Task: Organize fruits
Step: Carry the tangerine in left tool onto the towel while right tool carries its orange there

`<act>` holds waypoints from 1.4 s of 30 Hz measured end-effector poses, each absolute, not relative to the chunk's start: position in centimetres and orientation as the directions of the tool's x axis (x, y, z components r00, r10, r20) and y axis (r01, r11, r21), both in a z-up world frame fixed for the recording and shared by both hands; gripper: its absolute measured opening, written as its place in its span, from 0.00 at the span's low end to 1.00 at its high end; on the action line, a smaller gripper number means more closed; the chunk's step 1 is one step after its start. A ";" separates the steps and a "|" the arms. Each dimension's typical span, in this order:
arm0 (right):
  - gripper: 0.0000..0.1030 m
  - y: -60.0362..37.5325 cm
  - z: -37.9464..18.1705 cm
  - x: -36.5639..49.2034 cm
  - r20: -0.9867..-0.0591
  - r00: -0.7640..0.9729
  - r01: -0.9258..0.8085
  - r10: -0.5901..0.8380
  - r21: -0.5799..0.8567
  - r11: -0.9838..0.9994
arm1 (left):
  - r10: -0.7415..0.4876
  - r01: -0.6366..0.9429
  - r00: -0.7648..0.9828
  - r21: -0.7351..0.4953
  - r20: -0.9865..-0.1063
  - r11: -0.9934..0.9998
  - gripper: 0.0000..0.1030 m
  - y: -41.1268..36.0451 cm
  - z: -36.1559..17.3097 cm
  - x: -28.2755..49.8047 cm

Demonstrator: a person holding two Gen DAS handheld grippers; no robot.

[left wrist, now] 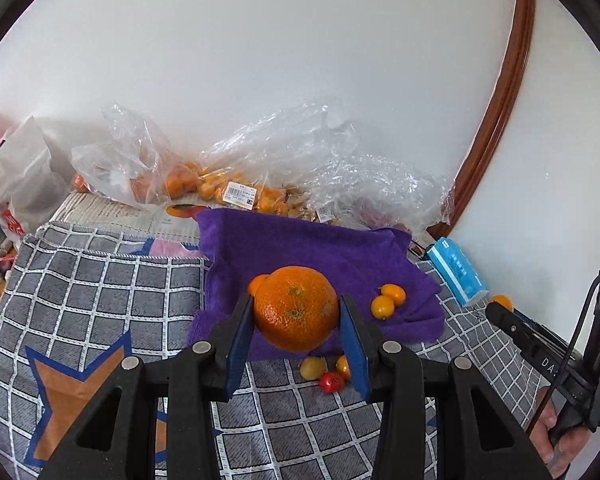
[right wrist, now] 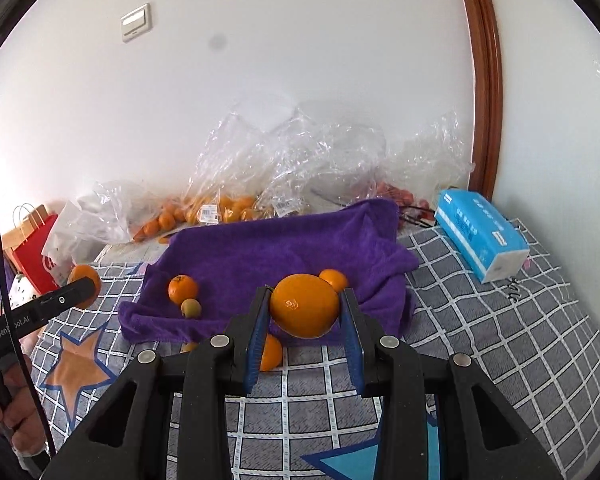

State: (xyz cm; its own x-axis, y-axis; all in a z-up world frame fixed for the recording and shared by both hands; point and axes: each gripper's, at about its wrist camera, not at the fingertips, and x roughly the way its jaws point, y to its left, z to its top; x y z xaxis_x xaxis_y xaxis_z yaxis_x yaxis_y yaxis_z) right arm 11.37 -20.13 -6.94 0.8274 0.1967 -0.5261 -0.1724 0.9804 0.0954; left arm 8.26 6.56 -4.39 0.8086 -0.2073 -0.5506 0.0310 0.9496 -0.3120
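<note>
A grey checked blanket [left wrist: 100,280] with star patches covers the surface, and at the back, against the white wall, a heap of clear plastic bags [left wrist: 260,168] holds lots of small orange fruit. In the middle lies the purple towel [left wrist: 300,244], rumpled at its near edge. To its right sits a blue tissue pack [right wrist: 480,232], lying flat on the blanket.

Now the fruit: the left gripper [left wrist: 296,312] is clamped on a big rough-skinned orange [left wrist: 296,308], both blue pads pressed to its sides, held clear above the towel's near edge. The right gripper [right wrist: 304,308] grasps a smoother orange [right wrist: 304,306] the same way, over the towel's front hem.

On the towel, a mandarin [right wrist: 183,289] sits with a small yellowish fruit [right wrist: 191,308] touching it, and two kumquats [left wrist: 388,300] rest together on the right part. Down on the blanket, just off the towel, a tiny red tomato [left wrist: 331,381] nestles against two small yellow fruits [left wrist: 313,367]
</note>
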 end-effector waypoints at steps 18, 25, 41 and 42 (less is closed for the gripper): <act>0.34 -19.8 -6.5 12.8 -0.544 0.816 -0.166 0.194 0.101 0.981 | -0.243 0.027 0.808 -0.378 -0.537 0.926 0.39 7.4 -2.3 8.6; 0.34 -19.6 -6.5 14.0 -0.549 0.812 -0.169 0.200 0.107 0.980 | -0.249 0.024 0.796 -0.382 -0.552 0.924 0.39 7.7 -2.5 9.9; 0.34 -18.1 -7.0 19.1 -0.557 0.809 -0.178 0.189 0.075 0.981 | -0.220 -0.005 0.781 -0.357 -0.585 0.934 0.39 8.6 -3.0 15.0; 0.34 -18.1 -7.1 19.5 -0.558 0.808 -0.178 0.189 0.074 0.981 | -0.213 -0.008 0.780 -0.350 -0.589 0.937 0.39 8.7 -3.2 15.4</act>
